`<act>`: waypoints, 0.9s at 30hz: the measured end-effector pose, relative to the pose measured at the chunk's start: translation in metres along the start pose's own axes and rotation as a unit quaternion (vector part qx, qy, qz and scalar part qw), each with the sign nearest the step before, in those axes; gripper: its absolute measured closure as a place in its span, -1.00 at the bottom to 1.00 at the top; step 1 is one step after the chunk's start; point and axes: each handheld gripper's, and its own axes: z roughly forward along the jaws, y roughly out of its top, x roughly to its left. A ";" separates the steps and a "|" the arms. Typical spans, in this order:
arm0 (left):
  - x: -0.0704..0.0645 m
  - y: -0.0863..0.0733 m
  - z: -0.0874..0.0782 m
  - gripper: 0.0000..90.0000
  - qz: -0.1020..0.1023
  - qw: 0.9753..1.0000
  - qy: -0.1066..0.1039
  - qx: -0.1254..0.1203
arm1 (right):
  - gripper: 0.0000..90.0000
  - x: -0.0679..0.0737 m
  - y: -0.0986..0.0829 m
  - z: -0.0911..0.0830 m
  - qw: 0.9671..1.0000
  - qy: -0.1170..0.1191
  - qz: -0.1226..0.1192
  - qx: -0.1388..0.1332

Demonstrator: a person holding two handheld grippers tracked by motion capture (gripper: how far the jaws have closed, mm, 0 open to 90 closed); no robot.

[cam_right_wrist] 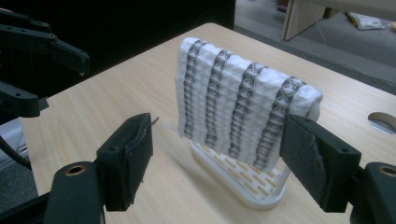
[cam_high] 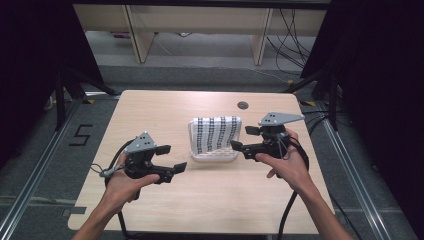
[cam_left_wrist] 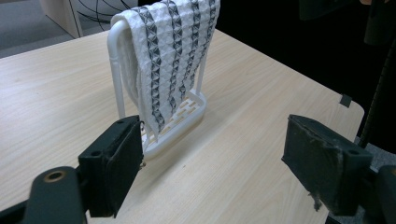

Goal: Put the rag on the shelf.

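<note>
On the light wooden table (cam_high: 165,197), near its middle, stands a small white rack (cam_high: 214,155) with a slotted base, and a white towel (cam_high: 217,131) with dark patterned stripes hangs draped over its top bar. Left gripper (cam_high: 171,160) sits to the rack's left, held in the person's left hand (cam_high: 125,184), jaws spread wide, nothing between them, pointing toward the rack. Right gripper (cam_high: 243,139) is just beside the rack's right end, held in the right hand (cam_high: 285,165), jaws also spread apart and empty, tips close to the towel's edge; whether they touch it, cannot tell. In the left gripper view the rack (cam_left_wrist: 175,126) stands upright ahead between the two black pads, towel (cam_left_wrist: 168,51) folded over the bar and hanging down both sides. In the right gripper view the towel (cam_right_wrist: 233,102) shows four dark stripes, base of the rack (cam_right_wrist: 243,179) below it, and the left gripper's jaws (cam_right_wrist: 58,74) show farther off at upper left. A round grey cable hole (cam_high: 243,105) sits in the tabletop behind the rack. Black cables trail from both grippers off the near edge.
</note>
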 end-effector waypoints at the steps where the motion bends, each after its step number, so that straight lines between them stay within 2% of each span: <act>1: 0.000 -0.002 0.000 -0.57 0.002 1.000 0.002 -0.003 | -0.40 0.000 -0.001 -0.002 1.000 -0.001 -0.001 0.005; 3: 0.000 -0.004 -0.002 -0.57 0.003 1.000 0.002 -0.004 | -0.40 -0.001 -0.004 -0.002 1.000 -0.003 -0.012 0.001; 4: 0.000 -0.006 -0.002 -0.57 0.004 1.000 0.001 -0.007 | -0.40 0.001 -0.005 -0.003 1.000 -0.001 0.000 0.003; 8: -0.001 -0.011 -0.005 -0.57 0.004 1.000 0.006 -0.005 | -0.40 0.000 -0.010 -0.004 1.000 0.005 -0.012 -0.002; 9: -0.002 -0.013 -0.005 -0.57 0.006 1.000 0.009 -0.005 | -0.40 0.002 -0.011 -0.005 1.000 0.003 0.002 0.004; 10: -0.001 -0.015 -0.005 -0.57 0.009 1.000 0.006 -0.006 | -0.40 0.003 -0.013 -0.005 1.000 0.006 0.000 0.000; 11: -0.002 -0.017 -0.005 -0.57 0.011 1.000 0.013 -0.002 | -0.40 0.003 -0.014 -0.004 1.000 0.007 -0.005 -0.003; 12: -0.002 -0.018 -0.005 -0.58 0.014 1.000 0.013 0.000 | -0.40 0.005 -0.015 -0.005 1.000 0.006 0.006 0.004; 13: -0.002 -0.019 -0.005 -0.58 0.017 1.000 0.012 -0.001 | -0.40 0.004 -0.016 -0.004 1.000 0.008 -0.005 -0.001; 14: -0.002 -0.021 -0.004 -0.57 0.018 1.000 0.014 -0.002 | -0.40 0.005 -0.017 -0.004 1.000 0.011 0.002 0.004; 16: -0.001 -0.025 -0.003 -0.58 0.015 1.000 0.015 -0.002 | -0.40 0.005 -0.019 -0.003 1.000 0.013 -0.005 0.001; 17: -0.001 -0.026 -0.003 -0.58 0.016 1.000 0.016 0.001 | -0.40 0.007 -0.020 -0.003 1.000 0.011 0.002 0.003; 18: -0.001 -0.029 -0.002 -0.58 0.016 1.000 0.012 0.000 | -0.40 0.005 -0.021 -0.002 1.000 0.011 -0.010 0.003; 19: -0.001 -0.030 -0.003 -0.58 0.018 1.000 0.018 0.005 | -0.40 0.007 -0.023 -0.002 1.000 0.013 0.000 0.004; 20: -0.001 -0.032 -0.002 -0.58 0.019 1.000 0.016 0.003 | -0.40 0.006 -0.023 -0.001 1.000 0.017 -0.006 0.003; 21: -0.001 -0.034 -0.002 -0.58 0.022 1.000 0.021 0.007 | -0.40 0.008 -0.025 -0.003 1.000 0.013 0.006 0.011; 22: -0.002 -0.035 -0.002 -0.58 0.022 1.000 0.019 0.006 | -0.39 0.007 -0.026 -0.002 1.000 0.009 -0.001 0.003; 27: -0.003 -0.045 -0.001 -0.58 0.022 1.000 0.015 0.009 | -0.39 0.008 -0.033 0.000 1.000 0.016 0.004 0.014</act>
